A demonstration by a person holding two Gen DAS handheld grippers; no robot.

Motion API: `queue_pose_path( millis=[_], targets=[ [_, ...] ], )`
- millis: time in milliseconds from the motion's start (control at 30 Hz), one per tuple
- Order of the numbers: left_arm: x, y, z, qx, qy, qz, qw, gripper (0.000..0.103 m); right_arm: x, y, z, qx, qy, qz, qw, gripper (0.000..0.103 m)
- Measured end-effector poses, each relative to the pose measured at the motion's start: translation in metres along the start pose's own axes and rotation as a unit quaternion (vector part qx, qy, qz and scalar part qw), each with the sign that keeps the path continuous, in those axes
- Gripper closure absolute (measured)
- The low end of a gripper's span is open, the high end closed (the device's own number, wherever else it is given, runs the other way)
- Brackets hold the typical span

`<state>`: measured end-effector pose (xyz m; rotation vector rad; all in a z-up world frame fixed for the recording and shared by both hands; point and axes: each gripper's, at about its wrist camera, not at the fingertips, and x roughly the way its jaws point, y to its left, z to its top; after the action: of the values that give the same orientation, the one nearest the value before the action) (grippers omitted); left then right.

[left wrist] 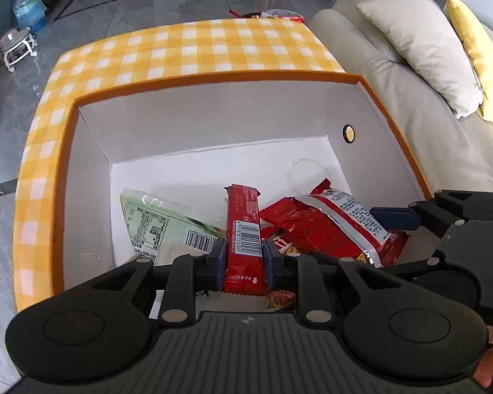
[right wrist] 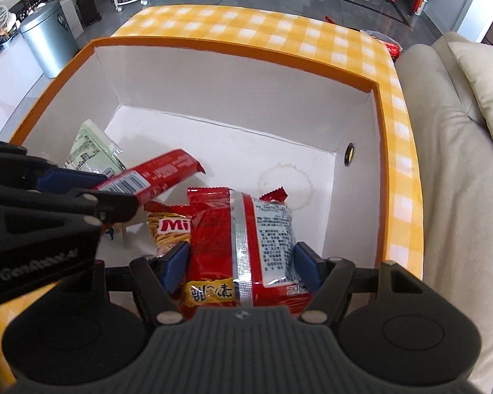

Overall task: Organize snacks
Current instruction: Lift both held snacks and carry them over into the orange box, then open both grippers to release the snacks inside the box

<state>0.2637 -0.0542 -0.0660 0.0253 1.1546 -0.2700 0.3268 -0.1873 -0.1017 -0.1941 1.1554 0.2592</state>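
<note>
An orange-rimmed box point(left wrist: 213, 78) with white inside sits on a yellow checked table point(left wrist: 197, 46). My left gripper point(left wrist: 245, 259) is shut on a long red snack bar point(left wrist: 245, 223), held over the box's near side; the bar also shows in the right wrist view point(right wrist: 157, 177). My right gripper point(right wrist: 240, 266) is shut on a red snack bag point(right wrist: 243, 239) with a silver seam, held inside the box; the bag also shows in the left wrist view point(left wrist: 332, 226). A green-white packet point(left wrist: 157, 226) and a Mi-labelled stick-snack bag point(right wrist: 167, 229) lie on the box floor.
A beige sofa point(left wrist: 427, 124) with a cream pillow point(left wrist: 420, 42) and a yellow one point(left wrist: 476, 52) runs along the table's right side. Red wrappers point(left wrist: 279, 16) lie at the table's far edge. A grey bin point(right wrist: 49, 39) stands on the floor to the left.
</note>
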Motion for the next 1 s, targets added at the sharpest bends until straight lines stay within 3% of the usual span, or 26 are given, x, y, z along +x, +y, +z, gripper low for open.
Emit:
queue_pose_path(
  millis=[300,633,867,1000],
  targets=[
    [0.012,0.001,-0.001,-0.002,0.029,0.006,0.9996,0.077,0.003,0.009,0.000,-0.027,0.021,-0.019,0.999,0.037],
    [0.008,0.004,-0.004,0.002,0.031,0.022,0.9993,0.074,0.004,0.011,0.003,-0.035,0.038,-0.033,0.998,0.037],
    [-0.012,0.006,-0.005,-0.001,0.008,0.034,0.9994,0.052,-0.008,0.014,0.006,-0.043,0.033,-0.040,0.998,0.028],
    [-0.029,0.006,-0.009,0.006,-0.016,0.044,0.9989,0.049,-0.021,0.017,0.006,-0.046,0.019,-0.038,0.998,0.028]
  ],
)
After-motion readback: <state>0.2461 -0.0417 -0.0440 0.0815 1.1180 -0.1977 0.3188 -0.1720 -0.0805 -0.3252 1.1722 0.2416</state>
